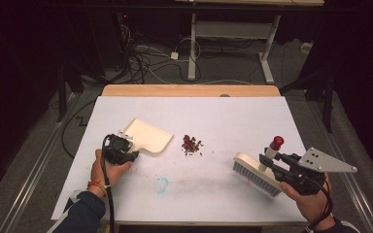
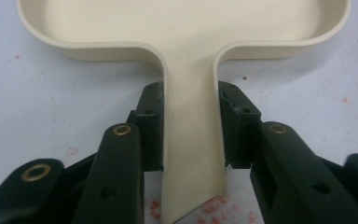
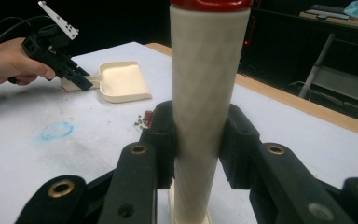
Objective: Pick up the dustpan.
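Note:
A cream dustpan [image 1: 148,135] lies on the white table left of centre, and my left gripper [image 1: 126,154] is shut on its handle [image 2: 189,135], with a jaw pressed against each side. A small pile of red and dark crumbs [image 1: 192,144] sits mid-table, to the right of the pan. My right gripper [image 1: 272,165] is shut on the upright cream handle [image 3: 206,107] of a hand brush [image 1: 255,173], which has a red cap [image 1: 277,142]. The brush's grey bristles rest on the table to the right of the crumbs. Across the table, the dustpan [image 3: 121,81] and the left gripper [image 3: 81,83] appear in the right gripper view.
A pale blue smudge [image 1: 161,184] marks the table near the front, with faint reddish stains [image 2: 214,210] around the pan handle. The table's wooden far edge [image 1: 189,90] borders a floor with cables and a desk frame [image 1: 233,43].

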`<state>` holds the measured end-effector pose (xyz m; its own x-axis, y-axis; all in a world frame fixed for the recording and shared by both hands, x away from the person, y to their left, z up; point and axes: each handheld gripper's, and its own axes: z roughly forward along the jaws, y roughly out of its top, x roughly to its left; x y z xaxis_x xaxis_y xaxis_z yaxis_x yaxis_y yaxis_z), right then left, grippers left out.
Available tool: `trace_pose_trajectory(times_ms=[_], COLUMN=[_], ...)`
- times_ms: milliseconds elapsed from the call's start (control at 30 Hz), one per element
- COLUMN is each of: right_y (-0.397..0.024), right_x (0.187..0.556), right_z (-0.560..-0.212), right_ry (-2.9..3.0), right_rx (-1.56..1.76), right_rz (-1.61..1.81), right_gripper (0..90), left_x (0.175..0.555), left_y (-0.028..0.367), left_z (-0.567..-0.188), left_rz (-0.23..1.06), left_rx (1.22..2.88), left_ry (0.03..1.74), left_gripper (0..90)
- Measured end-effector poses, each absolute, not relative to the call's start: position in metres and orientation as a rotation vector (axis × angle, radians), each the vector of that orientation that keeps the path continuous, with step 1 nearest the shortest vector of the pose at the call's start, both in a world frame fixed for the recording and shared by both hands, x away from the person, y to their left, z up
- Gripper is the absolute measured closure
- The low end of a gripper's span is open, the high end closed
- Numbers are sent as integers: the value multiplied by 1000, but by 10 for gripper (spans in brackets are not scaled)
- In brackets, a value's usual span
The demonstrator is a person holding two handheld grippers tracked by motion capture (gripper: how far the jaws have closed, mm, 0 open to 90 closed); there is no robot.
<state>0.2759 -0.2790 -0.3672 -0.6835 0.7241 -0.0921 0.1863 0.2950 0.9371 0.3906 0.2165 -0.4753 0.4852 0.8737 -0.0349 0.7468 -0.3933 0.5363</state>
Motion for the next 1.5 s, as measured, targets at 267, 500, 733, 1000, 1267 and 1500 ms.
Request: trace_pose_trajectory(times_ms=[267,500,733,1000,1267,1500], right_y=[-282,-285,-287,-289,-285,-279], right_x=[276,277,280,293,311,324], right_z=[-367,-367,-366,-364,-361,-358], right_ry=[2053,2039,2031,2014,2001,1971], right_rx=[814,811,829,851,872,890], right_rz=[1388,1392,1401,1405,1435,1421], right_gripper=[700,700,700,700,700,700], left_x=[379,367,351,332,319,316], left_y=[222,227,231,225,226,225], left_z=[-458,-444,-438,-435,-441,-446], left_rz=[408,458,453,428,391,355], left_rx=[2201,2214,2255,2291,2342,2378], left_ry=[1296,1229,1166,1082,1035,1007], left_gripper=[643,643,643,643,643,643])
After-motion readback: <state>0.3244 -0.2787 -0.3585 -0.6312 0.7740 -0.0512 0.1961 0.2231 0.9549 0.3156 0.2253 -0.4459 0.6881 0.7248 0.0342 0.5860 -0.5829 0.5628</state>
